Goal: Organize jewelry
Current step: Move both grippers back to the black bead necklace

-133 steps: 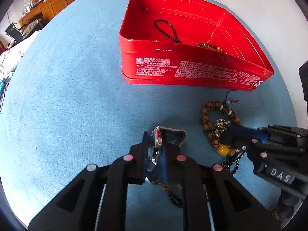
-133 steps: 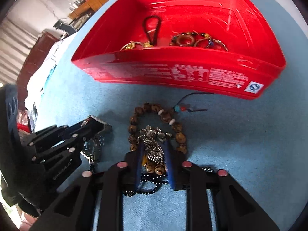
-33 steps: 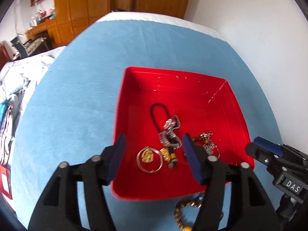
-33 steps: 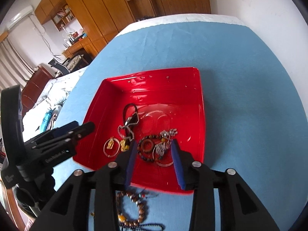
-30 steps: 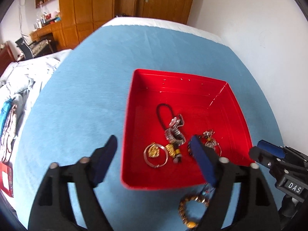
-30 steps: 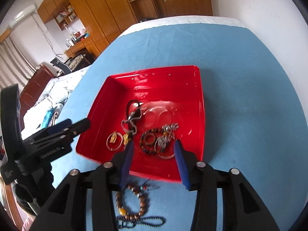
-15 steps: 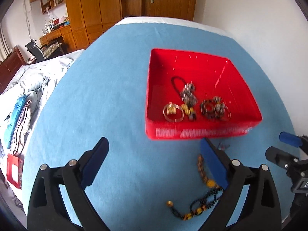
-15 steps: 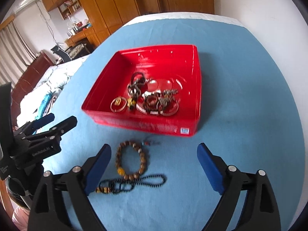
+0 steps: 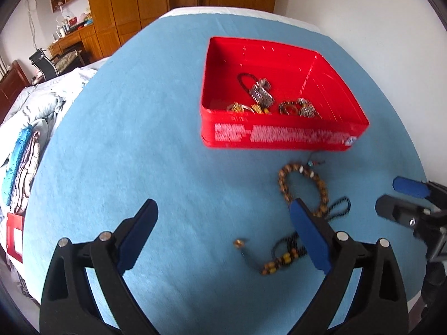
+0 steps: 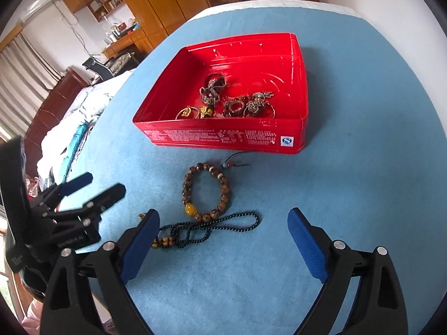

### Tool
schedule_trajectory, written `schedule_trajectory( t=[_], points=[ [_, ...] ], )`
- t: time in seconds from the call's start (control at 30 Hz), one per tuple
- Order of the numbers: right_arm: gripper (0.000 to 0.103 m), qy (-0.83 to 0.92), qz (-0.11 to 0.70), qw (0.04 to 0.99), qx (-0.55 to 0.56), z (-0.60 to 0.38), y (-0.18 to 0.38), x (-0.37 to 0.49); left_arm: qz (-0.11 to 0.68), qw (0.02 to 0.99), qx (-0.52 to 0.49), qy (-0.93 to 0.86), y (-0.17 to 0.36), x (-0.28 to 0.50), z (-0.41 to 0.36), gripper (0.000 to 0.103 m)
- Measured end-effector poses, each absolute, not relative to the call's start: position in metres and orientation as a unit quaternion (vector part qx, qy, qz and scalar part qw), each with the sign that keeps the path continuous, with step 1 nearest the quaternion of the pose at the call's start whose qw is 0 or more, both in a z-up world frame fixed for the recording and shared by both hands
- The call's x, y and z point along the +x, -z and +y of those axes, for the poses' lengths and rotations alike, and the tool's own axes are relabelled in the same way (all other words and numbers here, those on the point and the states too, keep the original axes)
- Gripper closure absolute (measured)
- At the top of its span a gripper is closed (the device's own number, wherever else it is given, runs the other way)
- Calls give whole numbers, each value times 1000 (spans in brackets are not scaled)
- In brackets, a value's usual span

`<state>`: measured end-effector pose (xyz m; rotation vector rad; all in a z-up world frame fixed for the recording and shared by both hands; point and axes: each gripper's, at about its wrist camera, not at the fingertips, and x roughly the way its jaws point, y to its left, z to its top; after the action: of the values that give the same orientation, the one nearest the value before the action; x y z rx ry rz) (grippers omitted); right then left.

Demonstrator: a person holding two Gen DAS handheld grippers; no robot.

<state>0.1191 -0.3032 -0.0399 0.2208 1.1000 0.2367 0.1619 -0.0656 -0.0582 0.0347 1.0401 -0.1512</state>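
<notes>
A red tin box (image 9: 282, 136) (image 10: 223, 135) stands on the blue cloth and holds several pieces of jewelry (image 9: 268, 103) (image 10: 232, 103). In front of it on the cloth lie a brown bead bracelet (image 9: 303, 187) (image 10: 205, 192) and a dark bead necklace (image 9: 282, 254) (image 10: 206, 230). My left gripper (image 9: 223, 234) is wide open and empty, above the cloth near the necklace; it also shows in the right wrist view (image 10: 92, 184). My right gripper (image 10: 223, 240) is wide open and empty over the necklace; it shows at the right in the left wrist view (image 9: 402, 198).
The blue cloth (image 9: 134, 145) covers a table that ends at a white wall (image 9: 363, 14) on the right. Bedding and clothes (image 9: 25, 128) lie beyond the left edge. Wooden cabinets (image 10: 173, 2) stand at the back.
Both grippers let their pieces go into the red box, opened wide and pulled back and down toward the bracelet and necklace on the cloth.
</notes>
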Motion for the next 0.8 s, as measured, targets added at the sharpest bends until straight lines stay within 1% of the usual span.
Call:
schedule_trajectory(
  t=[0.5, 0.8],
  points=[
    [11, -123, 530, 831, 119, -305, 36, 102, 542, 831, 33, 121, 91, 132, -104, 9],
    [12, -119, 536, 827, 124, -310, 39, 98, 564, 814, 51, 129, 110, 129, -118, 10]
  ],
)
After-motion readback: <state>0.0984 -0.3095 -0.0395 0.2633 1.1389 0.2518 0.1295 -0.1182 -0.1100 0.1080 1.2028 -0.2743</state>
